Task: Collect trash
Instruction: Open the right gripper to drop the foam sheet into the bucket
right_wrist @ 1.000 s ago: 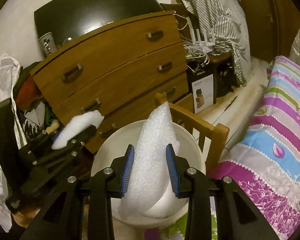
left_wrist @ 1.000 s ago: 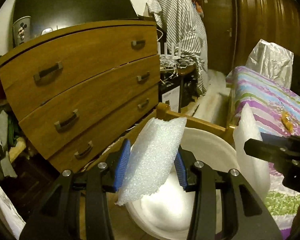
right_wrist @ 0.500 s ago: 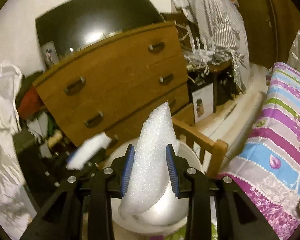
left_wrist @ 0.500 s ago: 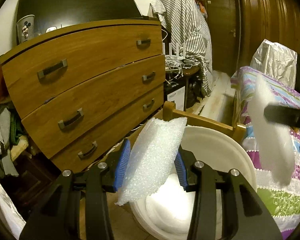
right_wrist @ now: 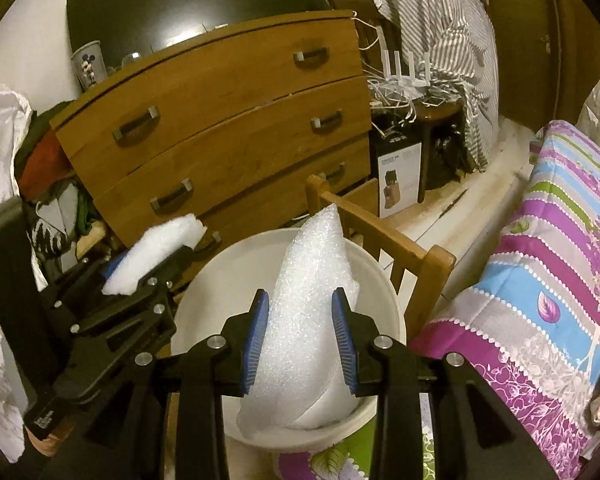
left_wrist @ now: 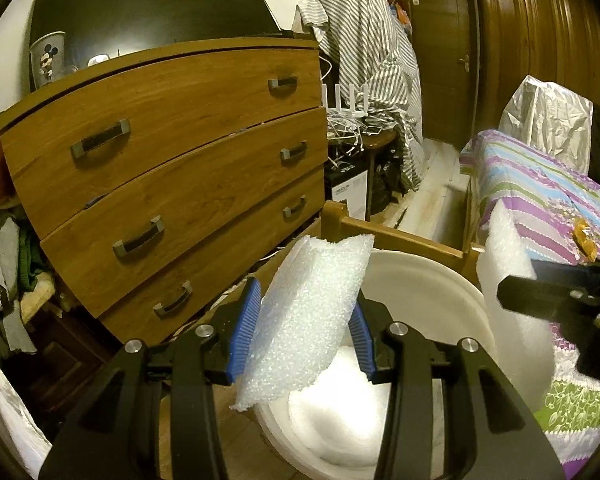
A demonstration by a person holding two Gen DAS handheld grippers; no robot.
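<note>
Where the room opens ahead of both cameras, a wooden dresser [left_wrist: 172, 168] with three curved drawers fills the left, a dark screen [left_wrist: 148, 12] leaning behind it against the wall and a cartoon-printed cup [left_wrist: 47, 58] on its top. To the right lies a bed [right_wrist: 540, 280] under a striped, flowered cover, with a crinkled silver bag [left_wrist: 548, 120] at its far end. Beyond, a striped cloth [left_wrist: 364, 60] hangs over a heap by a dark wooden door [left_wrist: 440, 52], and a small table carries tangled white cables [left_wrist: 348, 124]. A pale floor [left_wrist: 432, 196] runs between bed and dresser. Nearer stands a wooden chair [right_wrist: 392, 240], and just in front of it a white bucket [left_wrist: 432, 292] with white foam lying in its bottom. Above the bucket's left rim, the left claw [left_wrist: 304, 340] is clamped on a slab of white foam [left_wrist: 312, 312], tilted rightward. Over the bucket's right side, the right claw [right_wrist: 300, 336] is clamped on a taller foam sheet [right_wrist: 312, 292] that tapers to a point, its lower end hanging inside the bucket's mouth.
</note>
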